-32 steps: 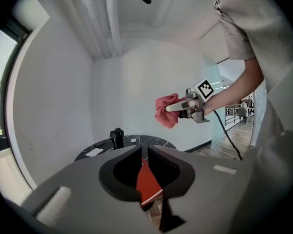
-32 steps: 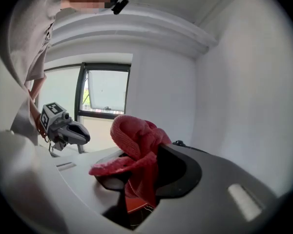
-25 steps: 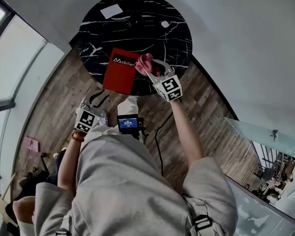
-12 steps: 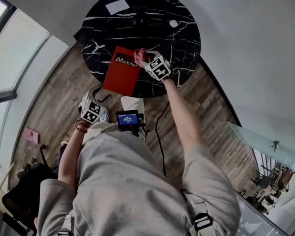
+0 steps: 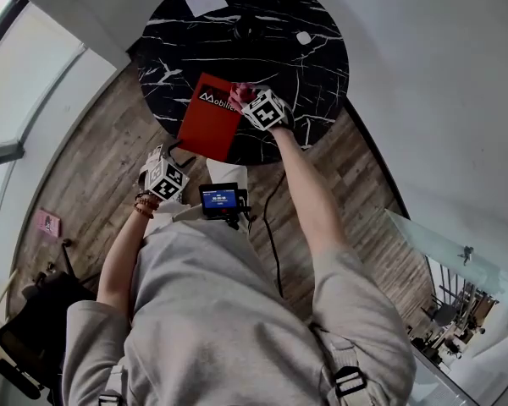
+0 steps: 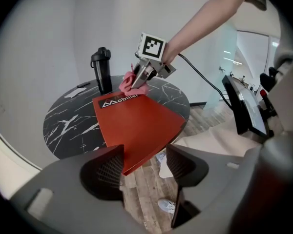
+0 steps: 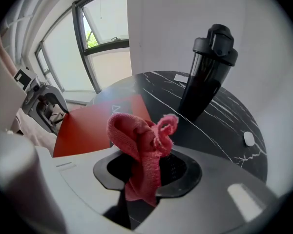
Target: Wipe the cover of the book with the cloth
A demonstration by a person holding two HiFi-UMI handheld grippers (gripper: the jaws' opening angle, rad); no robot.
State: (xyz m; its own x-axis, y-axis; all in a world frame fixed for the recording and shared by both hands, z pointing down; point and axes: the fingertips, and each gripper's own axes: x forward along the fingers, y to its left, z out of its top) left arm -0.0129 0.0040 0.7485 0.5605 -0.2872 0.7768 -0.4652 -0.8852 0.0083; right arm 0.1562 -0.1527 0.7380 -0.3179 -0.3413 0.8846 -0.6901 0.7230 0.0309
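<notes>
Book (image 5: 210, 125), red with white lettering on its cover, is laid flat at the lower left of the round black marble table (image 5: 313, 66), one corner overhanging the rim. Bare marble is left to its right. A pink cloth (image 7: 141, 145) is gripped tightly by the right gripper (image 7: 146, 167) at the book's upper right edge. The left gripper (image 6: 145, 162) is held off the table below the book, its jaws opening with nothing grasped.
</notes>
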